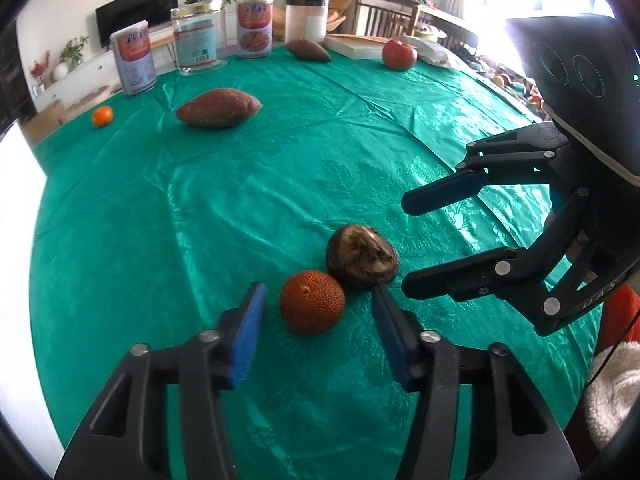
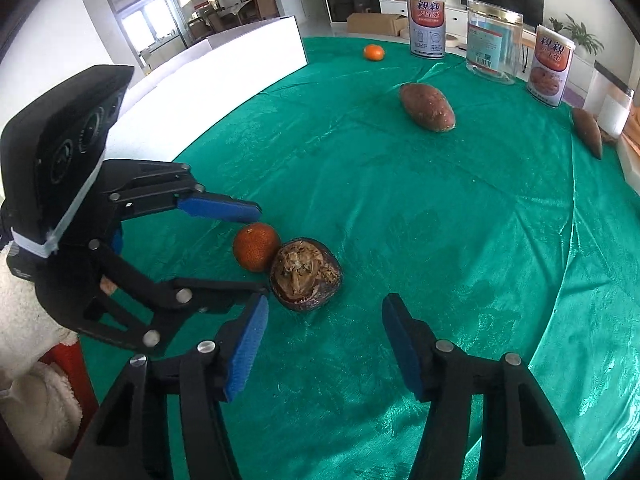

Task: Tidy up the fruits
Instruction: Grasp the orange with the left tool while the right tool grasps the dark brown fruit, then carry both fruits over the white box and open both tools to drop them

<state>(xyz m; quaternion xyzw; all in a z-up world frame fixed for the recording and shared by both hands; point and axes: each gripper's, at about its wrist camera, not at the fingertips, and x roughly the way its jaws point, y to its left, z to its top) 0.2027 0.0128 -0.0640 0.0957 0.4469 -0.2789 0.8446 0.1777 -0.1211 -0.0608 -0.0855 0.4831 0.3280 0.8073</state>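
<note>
Tablecloth (image 1: 240,200), green, creased, satiny

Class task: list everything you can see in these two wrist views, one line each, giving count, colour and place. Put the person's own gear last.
tablecloth: one, green, covering the table
bumpy orange fruit: one, near edge, between the left tongs' pads, untouched
brown husked fruit: one, touching the orange fruit
sweet potatoes: two, reddish brown, mid-table and far side
small orange: one, far left
red fruit: one, far right
printed cans: two, white and orange, far edge
clear jar: one, between the cans
pale canister: one, far edge
left tongs: black, blue pads, open
right tongs: same, open
</note>
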